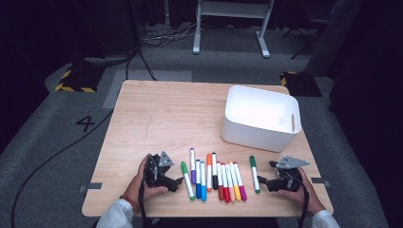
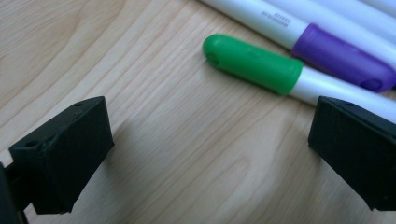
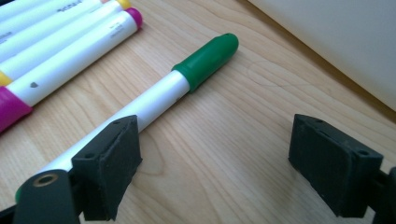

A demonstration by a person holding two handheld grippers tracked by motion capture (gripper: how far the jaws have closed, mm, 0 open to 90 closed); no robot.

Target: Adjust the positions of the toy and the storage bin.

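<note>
A pale wooden table [image 1: 157,118] carries a white rectangular plastic bin [image 1: 260,118] at its far right, well apart from both grippers. Along the near edge lies a row of white-barrelled marker pens [image 1: 216,175] with coloured caps, side by side and roughly parallel.

The left gripper [image 1: 177,181], held in the person's left hand [image 1: 142,183], rests low over the table at the left end of the row. Its jaws stand wide apart with bare wood between them, gripping nothing. In the left gripper view the light-green-capped marker [image 2: 254,65] lies just ahead of the jaws, its cap towards the gap and its white barrel running past the tip of the jaw on the right of that view; whether barrel and jaw touch I cannot tell. A purple-capped marker [image 2: 345,60] lies just beyond it.

The right gripper [image 1: 264,183], in the person's right hand [image 1: 299,190], sits at the right end of the row, jaws also spread wide and holding nothing. The dark-green-capped marker [image 3: 205,58], set a little apart from the others, runs beside the jaw on the left of the right gripper view, outside the gap, cap pointing away. A magenta-capped marker [image 3: 70,60] lies farther left.
</note>
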